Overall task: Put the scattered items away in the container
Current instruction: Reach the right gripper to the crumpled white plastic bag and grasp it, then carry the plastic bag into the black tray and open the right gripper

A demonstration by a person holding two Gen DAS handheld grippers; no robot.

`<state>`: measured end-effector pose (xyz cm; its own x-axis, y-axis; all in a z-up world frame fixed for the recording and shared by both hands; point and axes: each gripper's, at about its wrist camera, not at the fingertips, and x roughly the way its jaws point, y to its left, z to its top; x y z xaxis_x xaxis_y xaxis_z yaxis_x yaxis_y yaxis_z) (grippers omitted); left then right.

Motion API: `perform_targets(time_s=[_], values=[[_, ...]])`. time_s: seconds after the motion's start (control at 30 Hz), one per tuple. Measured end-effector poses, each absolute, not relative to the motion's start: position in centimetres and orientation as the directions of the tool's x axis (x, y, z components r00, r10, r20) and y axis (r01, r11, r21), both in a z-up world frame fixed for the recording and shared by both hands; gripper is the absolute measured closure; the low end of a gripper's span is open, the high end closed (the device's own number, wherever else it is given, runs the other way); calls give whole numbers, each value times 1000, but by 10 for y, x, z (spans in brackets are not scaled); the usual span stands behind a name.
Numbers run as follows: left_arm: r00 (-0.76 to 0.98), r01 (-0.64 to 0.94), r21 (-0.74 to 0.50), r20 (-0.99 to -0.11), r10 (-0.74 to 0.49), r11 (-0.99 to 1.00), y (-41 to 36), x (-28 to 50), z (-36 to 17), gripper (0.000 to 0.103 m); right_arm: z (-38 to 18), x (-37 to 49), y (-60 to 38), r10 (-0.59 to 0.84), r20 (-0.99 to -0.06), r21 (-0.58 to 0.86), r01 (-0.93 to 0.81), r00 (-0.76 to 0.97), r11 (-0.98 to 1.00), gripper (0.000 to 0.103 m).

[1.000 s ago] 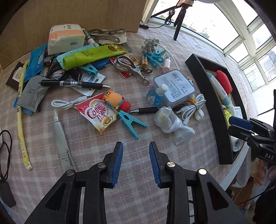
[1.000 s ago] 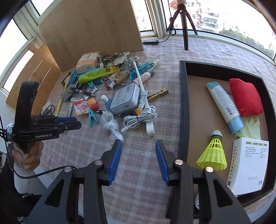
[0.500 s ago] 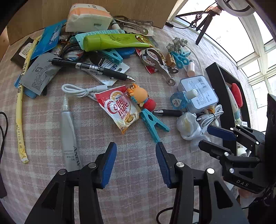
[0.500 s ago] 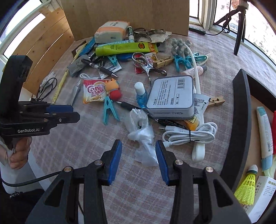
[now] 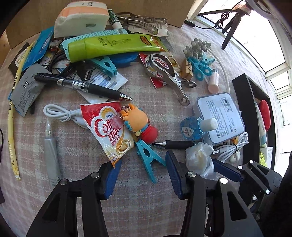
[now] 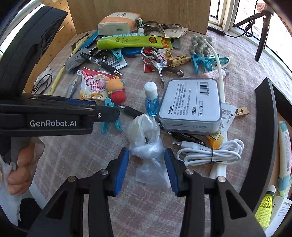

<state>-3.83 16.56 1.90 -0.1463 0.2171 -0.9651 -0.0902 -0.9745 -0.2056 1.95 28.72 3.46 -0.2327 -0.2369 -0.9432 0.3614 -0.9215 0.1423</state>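
My left gripper [image 5: 141,163] hangs open low over the checked cloth. A teal clothespin [image 5: 147,156] lies between its blue pads, untouched. My right gripper [image 6: 146,155] is open too, with a crumpled clear plastic bag [image 6: 146,136] lying between its pads. The black tray [image 6: 264,127] stands to the right and holds a yellow shuttlecock [image 6: 264,206], a tube [image 6: 284,151] and a white box. In the left wrist view the right gripper [image 5: 226,169] sits close on the right, by the same bag [image 5: 199,158].
Several loose items crowd the cloth: a Coffee-mate sachet [image 5: 107,127], a doll keychain [image 5: 138,124], a black pen [image 5: 82,85], a green tube [image 5: 113,47], a grey box [image 6: 189,102], a coiled white cable [image 6: 209,153] and a blue bottle [image 6: 151,98]. A cardboard wall [image 6: 138,12] stands behind.
Both grippers have come down and in toward the pile. The left jaws have spread wider and now straddle the teal clothespin. The right jaws now flank the plastic bag.
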Motion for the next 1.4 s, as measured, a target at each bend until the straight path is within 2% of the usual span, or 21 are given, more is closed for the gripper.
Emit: perform_targets(time_s=[0.13, 0.27, 0.33, 0.53, 0.9, 1.23, 1.27, 1.33, 1.4], values=[[-182, -99, -152, -969, 168, -983, 173, -34, 18, 59, 29, 19, 285, -232, -947, 143, 354, -223, -924, 63], [-223, -139, -80, -969, 110, -987, 178, -26, 17, 74, 25, 20, 287, -230, -948, 147, 340, -219, -929, 66], [-226, -146, -79, -968, 111, -986, 174, -23, 17, 83, 24, 20, 289, -228, -949, 150, 327, -217, -933, 76], [-215, -153, -131, -963, 162, -980, 149, -12, 16, 83, 27, 25, 294, -237, -944, 161, 307, -229, -938, 82], [-212, -184, -226, -941, 263, -957, 145, 8, 43, 83, 59, 40, 311, -300, -910, 230, 252, -287, -940, 83], [-223, -352, -294, -896, 385, -889, 248, -13, 98, 83, 97, 49, 384, -229, -886, 214, 82, -403, -973, 83], [-220, -372, -298, -892, 395, -879, 260, -12, 107, 85, 99, 50, 392, -214, -884, 208, 60, -415, -976, 83], [-214, -412, -301, -885, 413, -860, 287, -10, 114, 95, 105, 52, 412, -179, -881, 193, 15, -438, -981, 83], [-208, -447, -309, -876, 434, -839, 314, -8, 121, 95, 110, 54, 434, -147, -879, 183, -35, -454, -983, 83]])
